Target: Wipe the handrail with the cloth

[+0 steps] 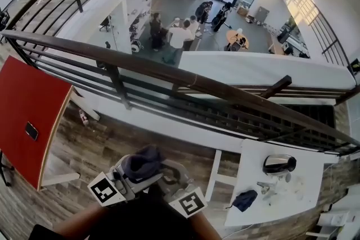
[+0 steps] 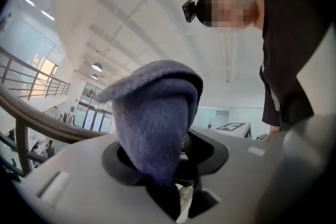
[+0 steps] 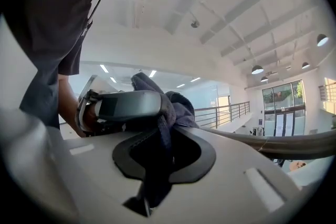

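Observation:
The brown handrail (image 1: 185,77) runs across the head view from left to lower right, in front of me. Low in that view my two grippers meet over a blue-grey cloth (image 1: 143,160). The left gripper (image 1: 128,177) and the right gripper (image 1: 169,178) face each other. In the left gripper view the cloth (image 2: 155,118) stands up out of the left gripper (image 2: 165,170), whose jaws stand wide around it. In the right gripper view the cloth (image 3: 163,128) drops into the right gripper (image 3: 155,165), which is shut on it. The rail (image 3: 294,145) passes just right of it.
A red table (image 1: 28,109) stands at left. A white table (image 1: 253,168) at right bears a dark rounded object (image 1: 279,164) and a dark blue bundle (image 1: 245,199). Beyond the railing's bars (image 1: 118,87) is a drop to a lower floor with several people (image 1: 180,34).

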Demonstrator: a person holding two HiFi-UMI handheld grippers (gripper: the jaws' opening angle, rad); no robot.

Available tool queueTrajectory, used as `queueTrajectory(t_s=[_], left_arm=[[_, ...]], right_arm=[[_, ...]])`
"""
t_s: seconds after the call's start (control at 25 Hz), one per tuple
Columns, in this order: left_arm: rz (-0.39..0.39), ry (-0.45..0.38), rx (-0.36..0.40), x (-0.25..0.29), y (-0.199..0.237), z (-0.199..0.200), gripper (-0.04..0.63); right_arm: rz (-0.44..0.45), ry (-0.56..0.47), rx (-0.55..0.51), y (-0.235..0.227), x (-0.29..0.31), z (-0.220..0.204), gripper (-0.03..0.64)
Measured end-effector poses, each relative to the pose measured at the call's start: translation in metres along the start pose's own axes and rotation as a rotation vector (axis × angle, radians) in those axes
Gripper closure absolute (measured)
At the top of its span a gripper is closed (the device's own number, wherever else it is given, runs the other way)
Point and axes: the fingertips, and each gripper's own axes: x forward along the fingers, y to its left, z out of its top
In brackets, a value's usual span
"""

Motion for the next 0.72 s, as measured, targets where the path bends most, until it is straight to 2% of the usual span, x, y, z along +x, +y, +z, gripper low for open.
queueTrajectory(t_s=[0.12,0.24,0.32,0.4,0.52,0.64,0.72], left_arm=[[0.046,-0.036,0.02,-0.014,0.02,0.013,0.397],[0.14,-0.025,-0.003,-0.035,0.044,0.012,0.387],[0.177,-0.019,-0.013,-0.047,0.054,0.011,0.387],[0.205,-0.024,0.02,-0.055,0.06,0.013,0.392],[0.292,-0.031,0.098,-0.065,0.067,0.021,0.452],[0.38,-0.039,0.105,-0.077,0.079,0.026,0.596],[0.405,-0.057,0.105,-0.087,0.086,0.031,0.597]], right_arm=[[0.009,-0.013,0.032,-0.01,0.017,0.006,0.569],[-0.032,-0.057,0.068,-0.04,0.026,0.016,0.569],[-0.061,-0.077,0.102,-0.062,0.039,0.022,0.57],[-0.086,-0.063,0.082,-0.081,0.06,0.024,0.569],[-0.137,-0.029,0.025,-0.109,0.101,0.022,0.569],[-0.177,-0.018,0.006,-0.134,0.144,0.018,0.569],[-0.198,0.0,0.003,-0.148,0.172,0.012,0.569]])
